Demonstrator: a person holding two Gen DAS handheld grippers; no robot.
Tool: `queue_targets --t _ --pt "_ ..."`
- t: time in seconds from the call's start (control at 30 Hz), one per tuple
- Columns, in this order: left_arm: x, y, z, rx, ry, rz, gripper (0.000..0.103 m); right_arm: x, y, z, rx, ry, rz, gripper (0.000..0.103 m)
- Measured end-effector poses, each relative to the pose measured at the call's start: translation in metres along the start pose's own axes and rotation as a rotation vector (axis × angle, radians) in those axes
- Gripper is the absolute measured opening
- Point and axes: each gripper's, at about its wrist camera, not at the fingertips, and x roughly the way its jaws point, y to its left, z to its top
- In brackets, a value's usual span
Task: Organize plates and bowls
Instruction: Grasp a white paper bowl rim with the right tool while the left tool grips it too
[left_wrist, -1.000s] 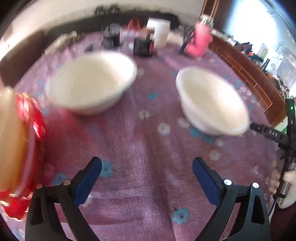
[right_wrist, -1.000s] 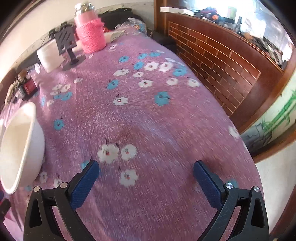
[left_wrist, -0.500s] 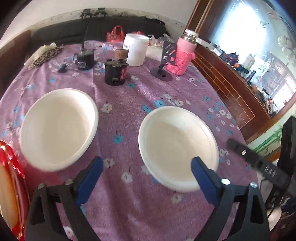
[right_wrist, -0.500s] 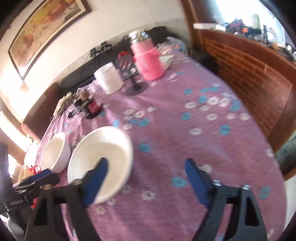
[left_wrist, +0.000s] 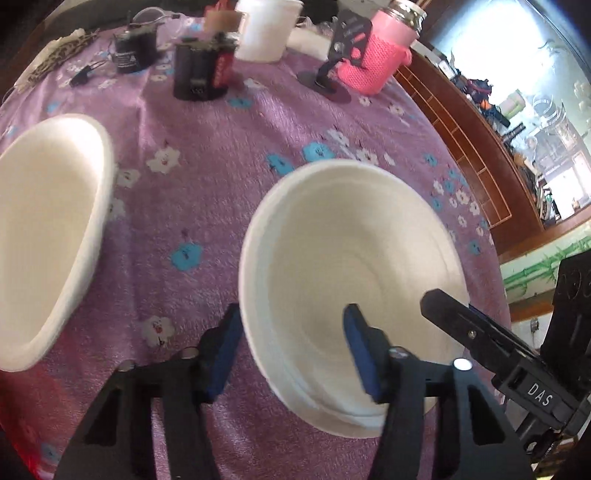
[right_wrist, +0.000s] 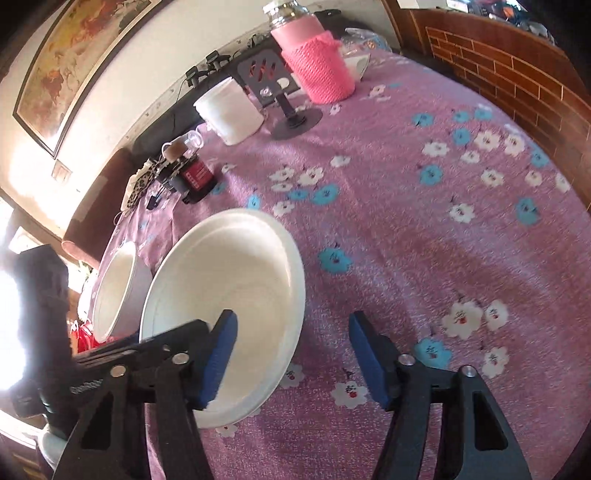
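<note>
Two white bowls stand on the purple flowered cloth. The nearer, shallow bowl (left_wrist: 351, 258) (right_wrist: 229, 280) lies between both grippers. My left gripper (left_wrist: 291, 354) straddles its near-left rim, one blue pad outside and one inside; the jaws are closing and stand clear of the rim. My right gripper (right_wrist: 295, 362) straddles the opposite rim, its left pad over the bowl's inside and its right pad over the cloth, also closing without touching. The second, deeper bowl (left_wrist: 48, 229) (right_wrist: 118, 291) sits to the left, apart.
At the table's back stand a pink knitted-sleeve jar (right_wrist: 314, 62), a white tub (right_wrist: 229, 110), a grey phone stand (right_wrist: 280, 92) and a dark red-labelled jar (right_wrist: 195, 173). A red item (right_wrist: 83, 339) lies beyond the deep bowl. A wooden sideboard (left_wrist: 480, 155) borders the right edge.
Both grippers have closed in on the shallow bowl from opposite sides and their jaws have narrowed. The right view has swung left from bare cloth onto the bowl.
</note>
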Motion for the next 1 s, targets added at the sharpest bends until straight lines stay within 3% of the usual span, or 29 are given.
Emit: queue_targets --t 0.07,0.1,0.23,0.6,1.0 --pt "0.001 -0.003 -0.001 0.006 0.009 -0.013 0.032 0.004 0.002 -0.002 -0.003 0.017 0.013 0.053" --pt "0.003 -0.003 -0.002 -0.001 0.025 -0.017 0.02 0.006 0.003 -0.002 -0.001 0.026 0.021 0.042" --pt "0.002 -0.005 -0.007 0.017 0.002 0.035 0.014 0.005 0.01 -0.007 -0.019 0.018 -0.002 0.028" --pt "-0.05 -0.004 -0.025 0.022 -0.125 0.049 0.013 -0.025 0.038 -0.017 -0.073 -0.036 0.009 0.025" --pt "-0.136 0.033 -0.06 -0.085 -0.311 0.009 0.014 -0.061 0.114 -0.032 -0.206 -0.104 0.071 0.025"
